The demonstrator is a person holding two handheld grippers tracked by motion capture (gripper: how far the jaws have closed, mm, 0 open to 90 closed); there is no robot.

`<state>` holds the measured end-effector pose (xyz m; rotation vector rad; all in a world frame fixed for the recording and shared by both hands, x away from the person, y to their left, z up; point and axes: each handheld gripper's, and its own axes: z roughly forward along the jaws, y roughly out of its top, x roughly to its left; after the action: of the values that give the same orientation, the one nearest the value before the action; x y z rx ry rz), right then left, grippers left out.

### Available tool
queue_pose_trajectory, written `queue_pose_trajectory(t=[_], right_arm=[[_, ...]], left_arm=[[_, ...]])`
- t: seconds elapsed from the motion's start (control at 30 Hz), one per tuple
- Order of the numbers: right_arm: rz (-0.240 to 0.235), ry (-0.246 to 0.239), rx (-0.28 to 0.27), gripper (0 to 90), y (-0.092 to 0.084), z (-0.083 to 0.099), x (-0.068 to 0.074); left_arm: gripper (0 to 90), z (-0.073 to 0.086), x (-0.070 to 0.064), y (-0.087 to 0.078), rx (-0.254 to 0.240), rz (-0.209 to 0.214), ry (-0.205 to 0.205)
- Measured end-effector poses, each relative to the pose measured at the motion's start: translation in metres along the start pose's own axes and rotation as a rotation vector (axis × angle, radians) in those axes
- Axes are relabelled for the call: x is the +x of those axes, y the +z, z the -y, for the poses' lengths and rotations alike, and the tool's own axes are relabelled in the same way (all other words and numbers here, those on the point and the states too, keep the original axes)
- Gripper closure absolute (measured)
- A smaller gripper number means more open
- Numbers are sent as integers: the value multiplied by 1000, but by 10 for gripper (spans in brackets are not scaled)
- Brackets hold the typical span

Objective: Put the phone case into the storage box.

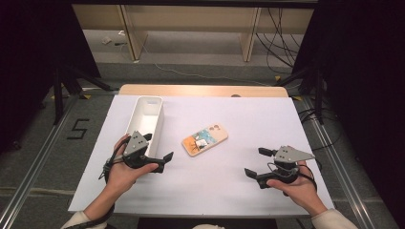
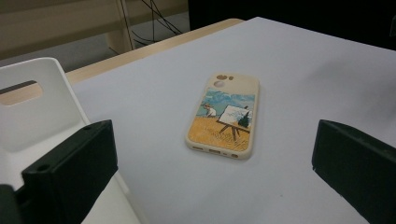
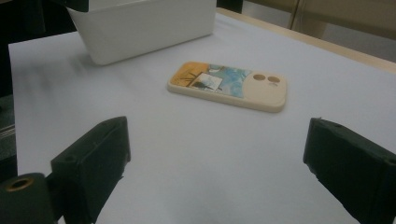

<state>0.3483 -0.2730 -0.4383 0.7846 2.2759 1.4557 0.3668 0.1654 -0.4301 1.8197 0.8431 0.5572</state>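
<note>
Both my tongs wide, nothing held. My left gripper (image 1: 158, 149) sits beside the white bin (image 1: 144, 119), my right gripper (image 1: 255, 162) well apart at the near right. To do this well I'd come in low and pinch the phone case (image 1: 205, 139) across its long edges. It lies flat mid-sheet, just right of the bin: cream rim, painted easel scene, back up.
</note>
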Motion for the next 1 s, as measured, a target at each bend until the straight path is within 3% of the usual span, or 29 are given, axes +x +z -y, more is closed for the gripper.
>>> queue_pose_trajectory(t=[0.33,0.47,1.0], right_arm=[[0,-3,1,82,1,-1,2],[1,-2,3,82,2,-1,2],[-2,6,7,84,5,-1,2]], left_arm=[[0,0,-1,-2,-2,-2,5],[0,-3,-5,1,4,17,11],[0,-37,-30,43,20,102,51]])
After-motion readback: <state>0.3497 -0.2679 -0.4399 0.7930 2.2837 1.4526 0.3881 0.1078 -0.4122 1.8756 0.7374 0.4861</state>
